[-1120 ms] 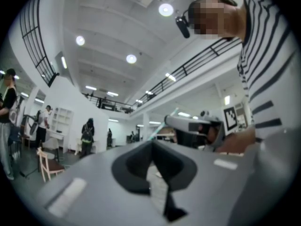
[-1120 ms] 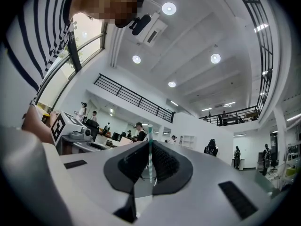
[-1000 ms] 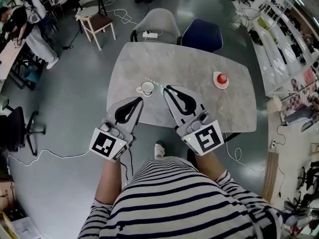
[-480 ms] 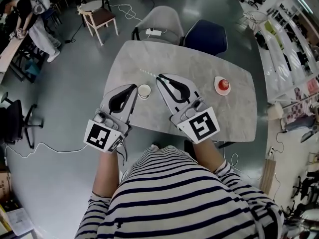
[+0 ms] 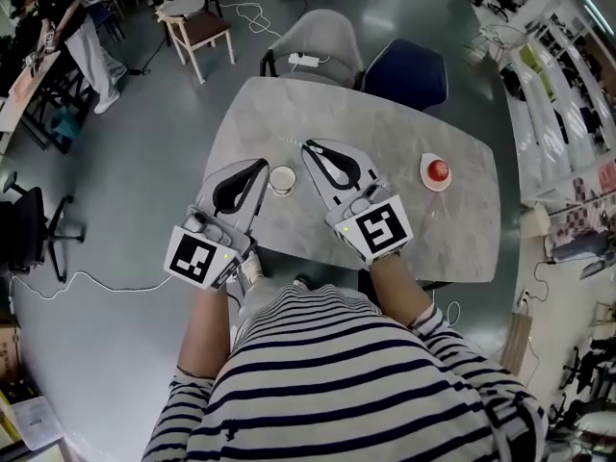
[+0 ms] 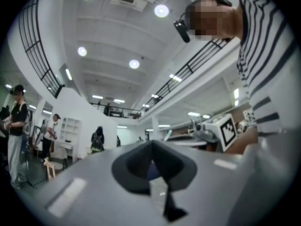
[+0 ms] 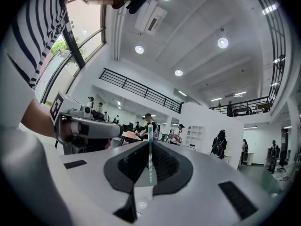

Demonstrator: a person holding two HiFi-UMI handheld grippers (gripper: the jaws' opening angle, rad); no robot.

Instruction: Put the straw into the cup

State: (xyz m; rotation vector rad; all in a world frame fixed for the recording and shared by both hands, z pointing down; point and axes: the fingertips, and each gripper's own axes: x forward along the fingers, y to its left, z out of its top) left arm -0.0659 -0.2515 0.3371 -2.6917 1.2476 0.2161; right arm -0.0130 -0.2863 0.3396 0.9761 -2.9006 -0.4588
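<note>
A white cup [image 5: 282, 178] stands on the marble table [image 5: 385, 133], between my two grippers. My right gripper [image 5: 308, 147] reaches just past the cup's right side and is shut on a thin white and green striped straw [image 7: 150, 147]. The straw stands up between the jaws in the right gripper view, and its end pokes out past the tip toward the far left [image 5: 293, 143] in the head view. My left gripper [image 5: 264, 163] lies close to the cup's left side with its jaws together and nothing in them. Both gripper views point up at the ceiling, so neither shows the cup.
A small saucer with a red object [image 5: 436, 171] sits at the table's right. Two chairs, grey [image 5: 313, 41] and dark blue [image 5: 409, 70], stand at the far edge. A wooden chair [image 5: 197, 27] and people are at the far left.
My right gripper has moved from the cup's right side to just beyond it, carrying the straw. My left gripper has closed in on the cup's left side.
</note>
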